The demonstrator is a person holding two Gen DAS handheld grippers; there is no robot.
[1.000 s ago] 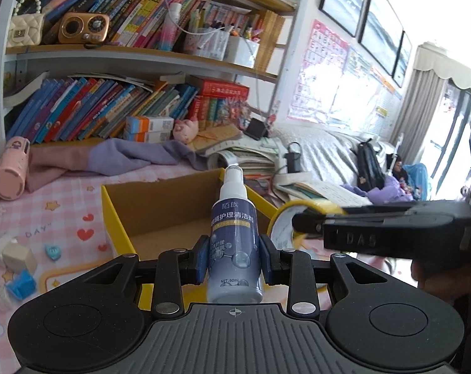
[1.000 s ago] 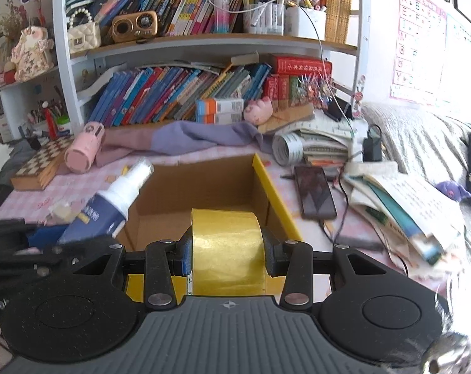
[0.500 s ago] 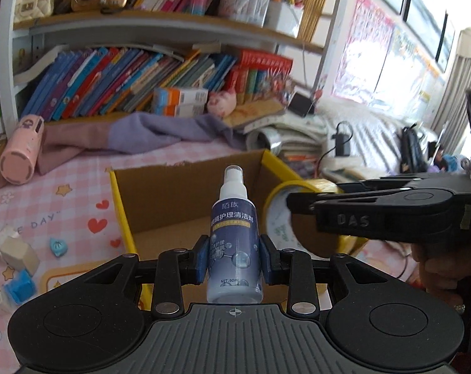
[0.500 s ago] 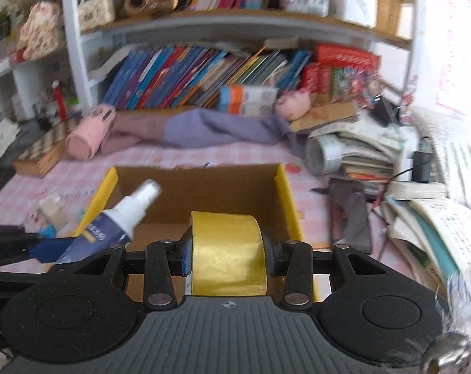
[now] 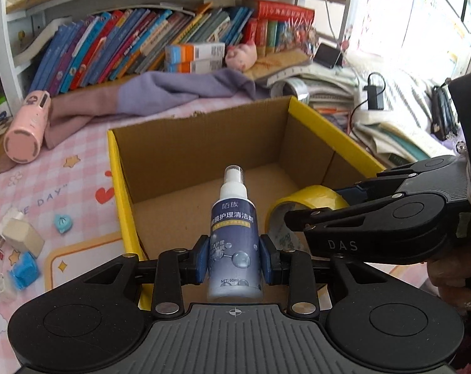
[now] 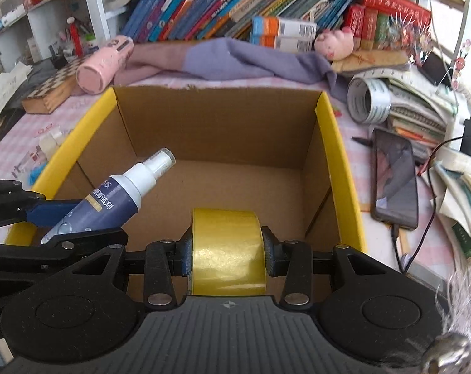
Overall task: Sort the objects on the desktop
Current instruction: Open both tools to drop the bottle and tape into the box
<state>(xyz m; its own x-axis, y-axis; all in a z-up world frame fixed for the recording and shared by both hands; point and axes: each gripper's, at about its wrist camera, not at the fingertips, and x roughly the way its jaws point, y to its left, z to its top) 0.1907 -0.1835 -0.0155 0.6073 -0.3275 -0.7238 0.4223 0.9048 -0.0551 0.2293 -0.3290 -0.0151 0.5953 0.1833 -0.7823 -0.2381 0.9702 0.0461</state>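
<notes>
Both loads hang over the empty cardboard box [image 6: 216, 131] — left gripper [image 5: 234, 257] clamping the spray bottle [image 5: 234, 237], right gripper [image 6: 227, 254] pinching the yellow tape roll [image 6: 227, 249] — nothing dropped in yet, small bits left of the box unsorted.

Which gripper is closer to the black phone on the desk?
Right. The right gripper is beside the phone, across the box's right wall; the left gripper is farther left.
</notes>
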